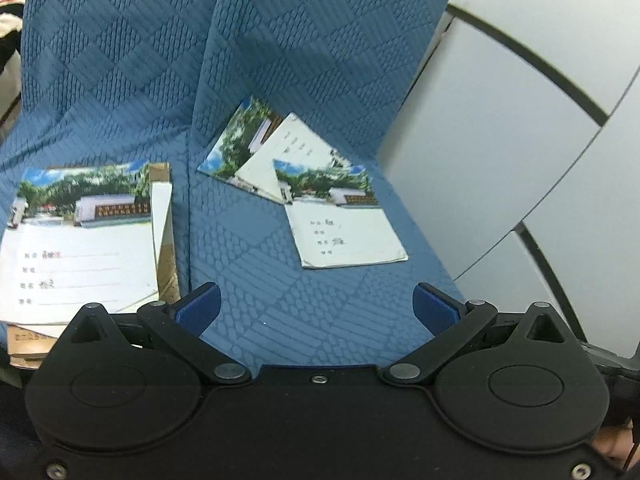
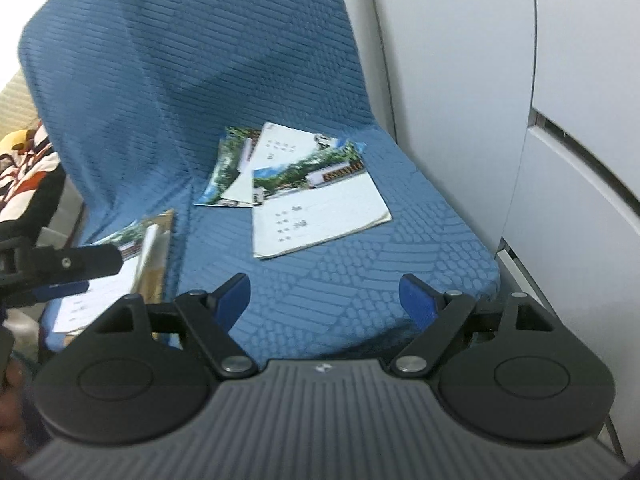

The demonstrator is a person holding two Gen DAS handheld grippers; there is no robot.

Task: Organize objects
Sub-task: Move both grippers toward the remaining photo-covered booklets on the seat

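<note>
Several notebooks with photo covers lie on a blue quilted seat (image 1: 280,312). A loose pile of three lies on the right seat: the nearest notebook (image 1: 344,224) overlaps two (image 1: 276,148) behind it. The pile also shows in the right wrist view (image 2: 316,208). A stack of notebooks (image 1: 80,248) over brown folders sits on the left seat (image 2: 120,276). My left gripper (image 1: 318,304) is open and empty, low over the seat in front of the pile. My right gripper (image 2: 326,296) is open and empty, short of the nearest notebook. The left gripper's fingers (image 2: 72,264) show at the left of the right wrist view.
The blue backrest (image 1: 160,60) rises behind the notebooks. A grey-white panelled wall (image 1: 520,120) stands close on the right, also in the right wrist view (image 2: 580,160). The seat's front edge (image 2: 460,308) drops off on the right. Patterned fabric (image 2: 24,176) lies at far left.
</note>
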